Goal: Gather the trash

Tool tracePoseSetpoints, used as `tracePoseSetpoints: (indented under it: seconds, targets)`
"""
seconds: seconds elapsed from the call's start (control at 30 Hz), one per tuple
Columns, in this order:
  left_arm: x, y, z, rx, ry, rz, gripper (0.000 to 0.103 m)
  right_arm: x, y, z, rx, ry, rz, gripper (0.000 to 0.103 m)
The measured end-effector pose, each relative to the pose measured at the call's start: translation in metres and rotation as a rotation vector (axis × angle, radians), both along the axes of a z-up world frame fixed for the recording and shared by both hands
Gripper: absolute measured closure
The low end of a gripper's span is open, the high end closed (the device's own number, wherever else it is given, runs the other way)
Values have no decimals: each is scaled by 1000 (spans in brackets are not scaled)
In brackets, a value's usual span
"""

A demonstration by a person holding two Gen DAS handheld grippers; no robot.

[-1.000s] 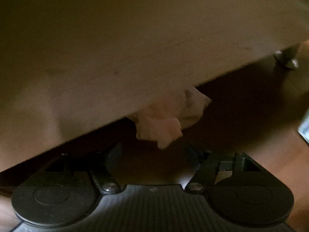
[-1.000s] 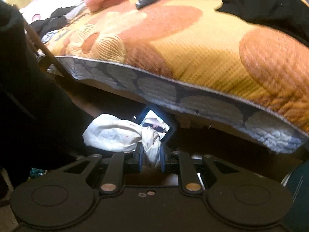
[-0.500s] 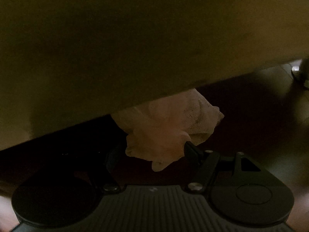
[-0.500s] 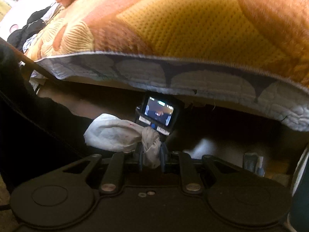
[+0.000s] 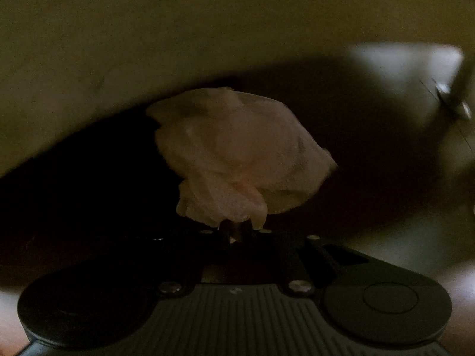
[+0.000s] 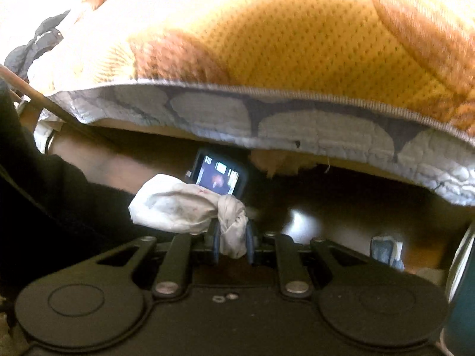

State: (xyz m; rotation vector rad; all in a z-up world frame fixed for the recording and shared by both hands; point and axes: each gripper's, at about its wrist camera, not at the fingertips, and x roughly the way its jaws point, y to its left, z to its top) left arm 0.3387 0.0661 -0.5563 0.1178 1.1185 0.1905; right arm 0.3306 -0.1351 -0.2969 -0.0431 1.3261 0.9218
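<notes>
In the left wrist view a pale pink crumpled tissue [image 5: 237, 154] lies in the dark gap under the bed's wooden side board [image 5: 148, 44]. My left gripper [image 5: 236, 228] is shut on the tissue's near lower edge. In the right wrist view my right gripper [image 6: 233, 237] is shut on a white, stained wad of tissue [image 6: 178, 204] that bulges out to the left of the fingers. Beyond that wad, the lit screen on the back of the left-hand device [image 6: 219, 175] shows under the bed edge.
An orange and yellow quilt [image 6: 297, 44] overhangs the bed, with clothes piled at the far left. A metal bed leg [image 5: 454, 95] stands on the floor to the right. A dark sleeve [image 6: 59, 201] fills the left. A small blue-white scrap [image 6: 386, 249] lies on the floor.
My left gripper moved in under the bed board to the pink tissue and shut on it. The right gripper sank closer to the bed edge, still holding its white wad.
</notes>
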Motion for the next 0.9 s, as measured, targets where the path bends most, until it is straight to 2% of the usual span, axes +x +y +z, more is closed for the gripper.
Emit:
tracePoseSetpoints:
  seconds: [0.1,0.27,0.47,0.57,0.67,0.9]
  targets:
    - [-17,-2,3,6,54,-100,97,-4,0,5,-1,-23,17,86]
    - [-42,-6,14,35,106,-327,97,-3,2,16,19,-52,26,86]
    - [-58,-6,32,34,167,-486,97,-2,4,20,27,-77,42,86]
    - [-54,-10,50,-12,211,-519,97,-2,0,24,2,-119,33,86]
    - [-51,-8,76,-41,236,-551,97,4,-9,25,-46,-162,-23,86]
    - [-50,-11,145,-57,283,-524,100,7,-26,35,-64,-251,-120,86]
